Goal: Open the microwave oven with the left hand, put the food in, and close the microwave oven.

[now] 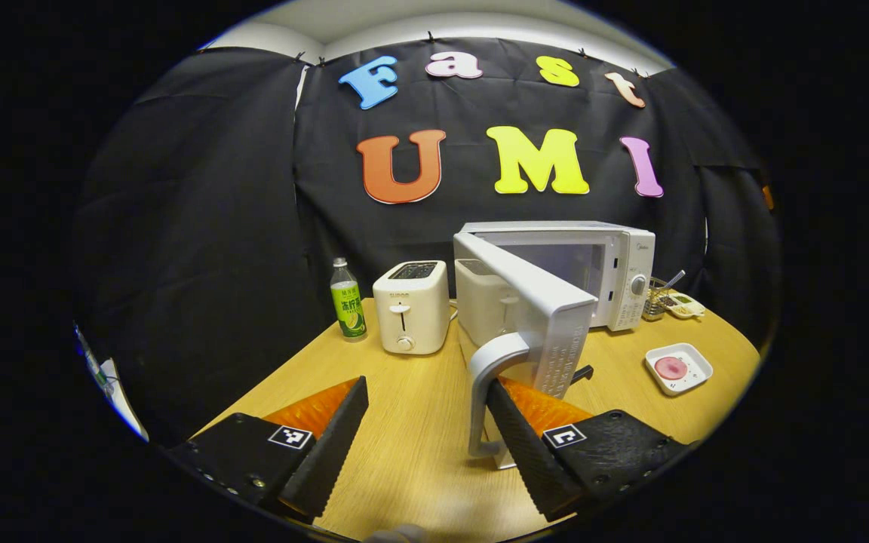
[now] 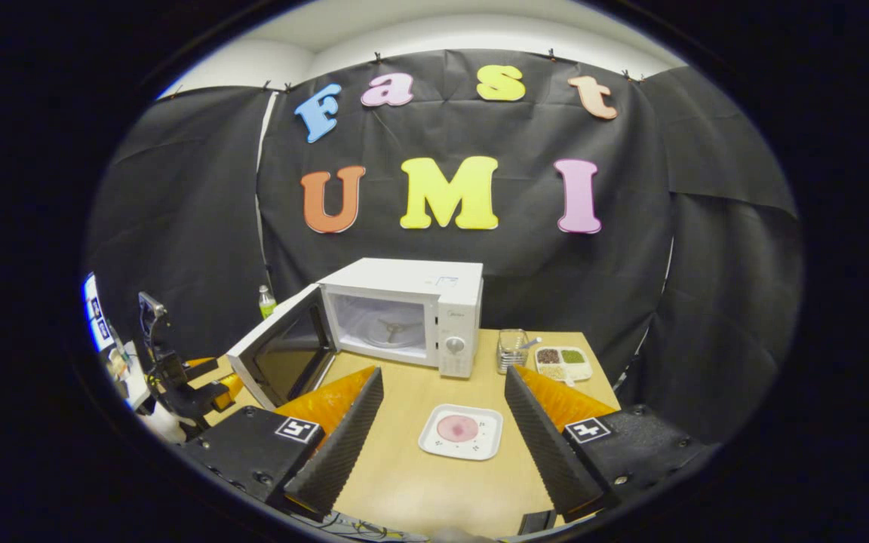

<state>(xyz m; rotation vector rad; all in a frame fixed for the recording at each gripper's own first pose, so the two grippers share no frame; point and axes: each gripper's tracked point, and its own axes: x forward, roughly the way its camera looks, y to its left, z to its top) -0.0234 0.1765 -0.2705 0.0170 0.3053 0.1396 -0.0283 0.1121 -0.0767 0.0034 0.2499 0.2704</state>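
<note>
the tabletop carries a white microwave near the back wall, its door already swung wide, so opening looks done; loading and closing are left; the left hand-held gripper has its fingers apart, one finger hooked behind the door handle, not clamped; the right hand-held gripper hangs spread over the food, gripping nothing; the food is a pink round on a small white plate, on the tabletop in front of the microwave, not yet picked up

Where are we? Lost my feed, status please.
Both grippers open: left gripper at the door handle, right gripper over the food plate. Microwave open. Path clear.
</note>
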